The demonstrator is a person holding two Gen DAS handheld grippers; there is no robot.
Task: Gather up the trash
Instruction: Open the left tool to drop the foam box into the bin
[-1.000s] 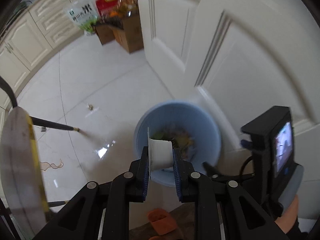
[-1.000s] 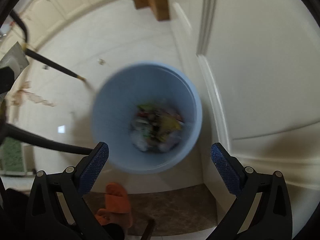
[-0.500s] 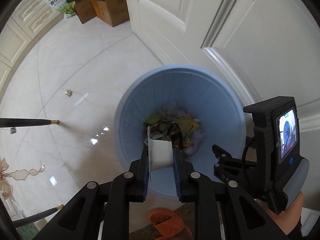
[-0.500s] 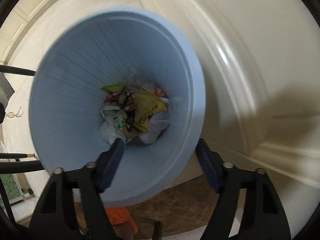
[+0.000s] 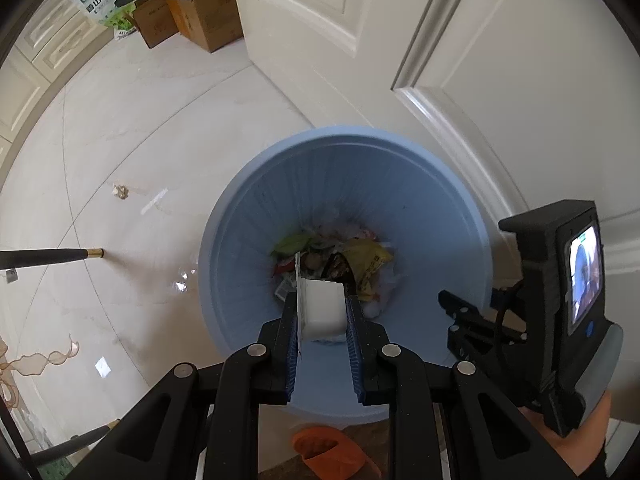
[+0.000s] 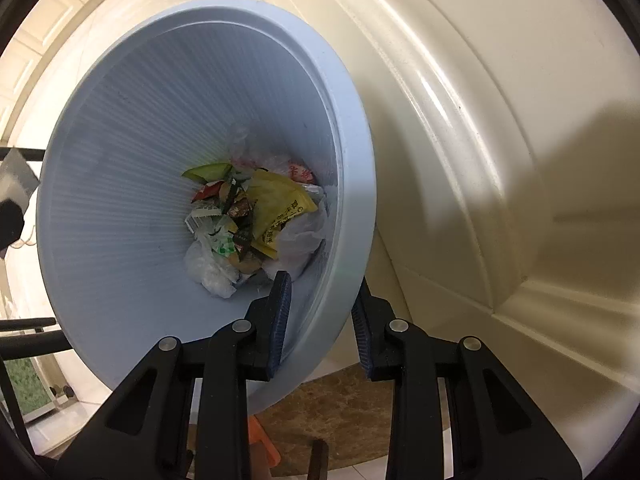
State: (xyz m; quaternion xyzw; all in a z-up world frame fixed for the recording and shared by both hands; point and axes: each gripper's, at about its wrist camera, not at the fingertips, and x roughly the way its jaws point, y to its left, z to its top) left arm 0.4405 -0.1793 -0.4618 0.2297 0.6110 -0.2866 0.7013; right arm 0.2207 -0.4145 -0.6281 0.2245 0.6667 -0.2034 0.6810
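Observation:
A light blue trash bin (image 5: 344,132) stands on the floor by a white door, with wrappers and plastic bags (image 6: 256,216) at its bottom. My left gripper (image 5: 322,298) points down over the bin's mouth, shut on a small white plastic cup (image 5: 322,312) whose peeled lid sticks up on the left side. My right gripper (image 6: 320,288) straddles the bin's near rim (image 6: 352,120), one pad inside the wall and one outside. Its jaws are closing and the pads look pressed against the rim.
A white panelled door (image 5: 500,60) rises right behind the bin. Cardboard boxes (image 5: 200,12) and a rice bag (image 5: 106,0) stand far off by the cabinets. A small scrap (image 5: 120,191) lies on the tile. A black chair leg (image 5: 48,256) and an orange slipper (image 5: 324,448) are nearby.
Both grippers have dropped toward the bin, which now fills the views. The right jaws went from wide open to narrow around the bin's rim. The left keeps its hold on the cup.

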